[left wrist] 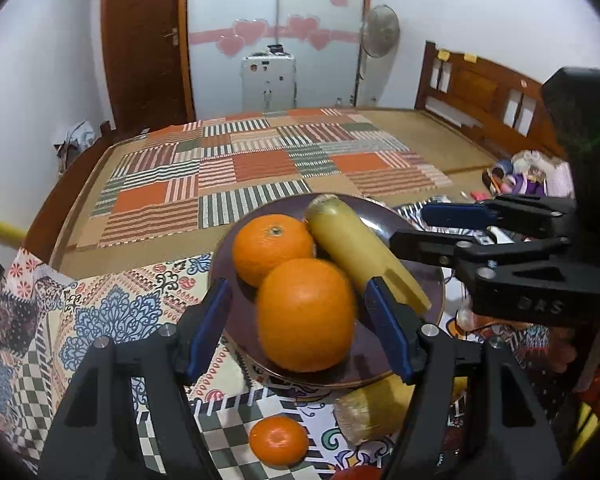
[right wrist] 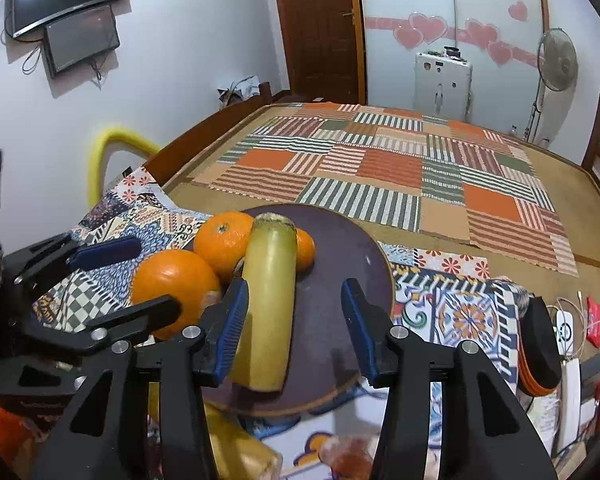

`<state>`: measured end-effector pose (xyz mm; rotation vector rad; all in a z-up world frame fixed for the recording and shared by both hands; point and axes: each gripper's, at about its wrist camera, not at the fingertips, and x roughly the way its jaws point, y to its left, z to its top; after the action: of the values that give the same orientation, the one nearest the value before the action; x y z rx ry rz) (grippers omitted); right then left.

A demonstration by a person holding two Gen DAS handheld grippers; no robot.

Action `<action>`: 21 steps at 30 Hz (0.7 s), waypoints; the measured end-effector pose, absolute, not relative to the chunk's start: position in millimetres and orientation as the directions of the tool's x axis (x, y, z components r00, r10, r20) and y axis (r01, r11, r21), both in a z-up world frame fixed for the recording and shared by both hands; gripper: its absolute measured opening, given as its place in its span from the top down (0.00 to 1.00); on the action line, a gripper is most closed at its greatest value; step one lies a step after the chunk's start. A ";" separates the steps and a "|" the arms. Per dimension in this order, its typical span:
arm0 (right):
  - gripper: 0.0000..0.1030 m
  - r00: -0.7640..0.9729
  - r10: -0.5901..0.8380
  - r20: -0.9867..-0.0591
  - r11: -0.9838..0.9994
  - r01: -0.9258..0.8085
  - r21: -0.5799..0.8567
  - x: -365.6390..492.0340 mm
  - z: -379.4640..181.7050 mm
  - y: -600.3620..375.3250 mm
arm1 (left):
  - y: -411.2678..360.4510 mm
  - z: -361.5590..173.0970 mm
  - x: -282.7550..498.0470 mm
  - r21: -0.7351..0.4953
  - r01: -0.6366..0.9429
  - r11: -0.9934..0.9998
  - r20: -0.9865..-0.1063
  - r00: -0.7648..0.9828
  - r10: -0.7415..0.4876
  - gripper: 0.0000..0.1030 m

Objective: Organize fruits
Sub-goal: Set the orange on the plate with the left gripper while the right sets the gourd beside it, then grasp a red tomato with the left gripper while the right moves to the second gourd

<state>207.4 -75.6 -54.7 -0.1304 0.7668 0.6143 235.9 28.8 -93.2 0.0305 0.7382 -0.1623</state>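
Patterned cloth (left wrist: 112, 312) bears a plate (right wrist: 340, 248) of oranges (left wrist: 306, 314); both grippers' fingers apart, clamping nothing.

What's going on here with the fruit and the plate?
A person holding two grippers is sorting fruit onto a dark plate. Two oranges and a yellow banana-like piece lie on it. The left gripper stands open around the near orange; the right gripper is open over the yellow piece. A smaller orange waits on the cloth.
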 end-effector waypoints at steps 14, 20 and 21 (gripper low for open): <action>0.56 0.584 0.484 -0.652 0.796 -0.604 0.049 163.5 -51.7 -94.3 | 42.9 -72.3 202.9 -0.051 0.123 0.991 -0.648 0.751 -0.127 0.32; 0.55 0.542 0.504 -0.672 0.767 -0.640 0.059 144.8 -66.6 -98.3 | 53.1 -80.5 172.0 -0.054 0.104 0.993 -0.674 0.730 -0.113 0.32; 0.55 0.537 0.506 -0.675 0.764 -0.643 0.062 142.1 -70.0 -98.7 | 52.6 -82.6 169.4 -0.061 0.102 0.993 -0.678 0.725 -0.116 0.32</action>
<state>142.1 -98.7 -70.0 -0.2030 0.7329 0.6894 169.4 52.6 -82.6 -0.0197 0.7496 -0.1203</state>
